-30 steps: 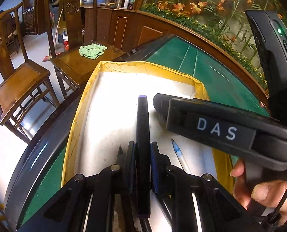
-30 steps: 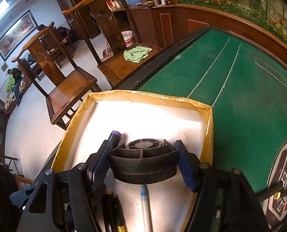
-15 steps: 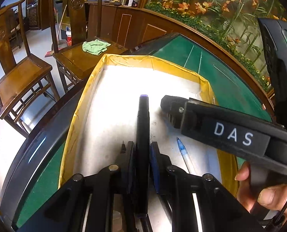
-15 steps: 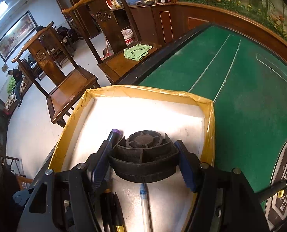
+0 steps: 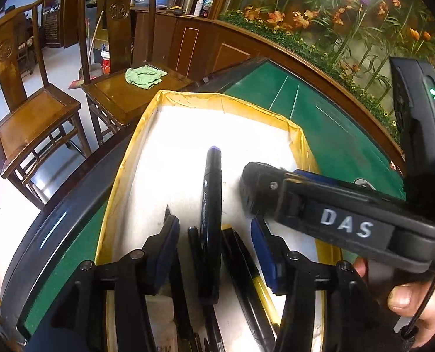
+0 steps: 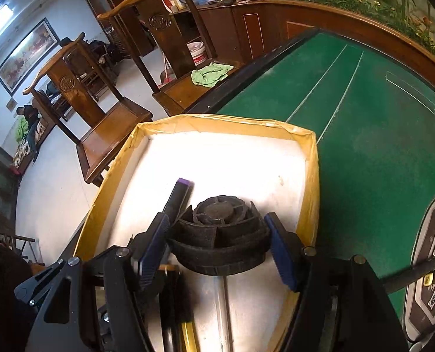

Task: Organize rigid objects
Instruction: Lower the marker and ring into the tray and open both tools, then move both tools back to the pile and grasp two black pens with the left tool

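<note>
A white-floored tray with a yellow taped rim (image 5: 226, 102) (image 6: 217, 120) sits on the green table. A black marker with a purple end (image 5: 211, 205) (image 6: 179, 193) lies in it, between the fingers of my left gripper (image 5: 213, 226). The jaws are opening and the blue pads stand clear of the marker on both sides. My right gripper (image 6: 217, 223) is shut on a black round ribbed part (image 6: 220, 234), held just above the tray floor. Its black side with the DAS label (image 5: 346, 226) crosses the left wrist view on the right.
More pens lie in the tray's near end: black ones (image 5: 241, 264), a clear one (image 6: 223, 308), a yellow one (image 6: 188, 334). Two wooden chairs (image 5: 35, 123) stand left of the table, one bearing a green cloth (image 5: 144, 76). A round control panel (image 6: 434, 264) sits on the felt at right.
My left gripper's jaws have spread apart and let go of the marker, which now lies on the tray floor. The right gripper has kept its hold on the round part.
</note>
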Demonstrator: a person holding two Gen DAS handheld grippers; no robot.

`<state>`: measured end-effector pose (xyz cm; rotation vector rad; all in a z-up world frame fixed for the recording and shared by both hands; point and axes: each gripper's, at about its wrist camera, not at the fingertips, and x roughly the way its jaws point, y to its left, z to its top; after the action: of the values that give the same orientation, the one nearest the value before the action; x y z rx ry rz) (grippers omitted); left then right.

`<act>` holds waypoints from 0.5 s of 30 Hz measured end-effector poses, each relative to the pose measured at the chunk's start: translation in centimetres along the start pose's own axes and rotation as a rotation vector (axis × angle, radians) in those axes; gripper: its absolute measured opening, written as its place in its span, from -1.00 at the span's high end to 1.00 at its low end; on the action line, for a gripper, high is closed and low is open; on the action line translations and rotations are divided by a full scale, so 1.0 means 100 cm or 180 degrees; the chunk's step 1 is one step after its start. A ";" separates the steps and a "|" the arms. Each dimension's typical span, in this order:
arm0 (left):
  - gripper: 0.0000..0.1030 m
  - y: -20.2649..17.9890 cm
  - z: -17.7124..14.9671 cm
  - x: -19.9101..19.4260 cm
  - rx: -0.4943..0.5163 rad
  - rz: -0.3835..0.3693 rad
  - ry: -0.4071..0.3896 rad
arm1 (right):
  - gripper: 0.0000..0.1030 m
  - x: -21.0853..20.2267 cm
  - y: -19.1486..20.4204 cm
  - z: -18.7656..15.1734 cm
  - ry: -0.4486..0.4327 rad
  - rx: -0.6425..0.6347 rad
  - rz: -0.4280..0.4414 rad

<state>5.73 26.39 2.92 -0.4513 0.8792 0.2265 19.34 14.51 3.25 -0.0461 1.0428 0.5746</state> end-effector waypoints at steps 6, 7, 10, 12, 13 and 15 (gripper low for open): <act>-0.04 -0.006 -0.006 -0.014 -0.0004 -0.0007 -0.0039 | -0.29 -0.025 -0.002 -0.009 -0.0112 0.0035 0.0125; -0.04 -0.008 -0.007 -0.017 0.0003 -0.0014 -0.0050 | -0.29 -0.030 -0.004 -0.011 -0.0130 0.0060 0.0160; -0.04 -0.016 -0.013 -0.028 0.0049 -0.0041 -0.0097 | -0.29 -0.051 -0.011 -0.023 -0.0197 0.0124 0.0332; -0.04 -0.023 -0.018 -0.036 0.0094 -0.0084 -0.0133 | -0.29 -0.066 -0.020 -0.035 -0.0273 0.0161 0.0391; -0.04 -0.027 -0.021 -0.040 0.0122 -0.0103 -0.0149 | -0.29 -0.073 -0.025 -0.042 -0.0318 0.0194 0.0426; -0.04 -0.037 -0.030 -0.048 0.0197 -0.0145 -0.0177 | -0.29 -0.086 -0.037 -0.061 -0.0349 0.0240 0.0503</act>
<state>2.10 21.70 6.06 -0.4052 0.8185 0.1687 13.01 5.88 6.39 0.1339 0.9655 0.6729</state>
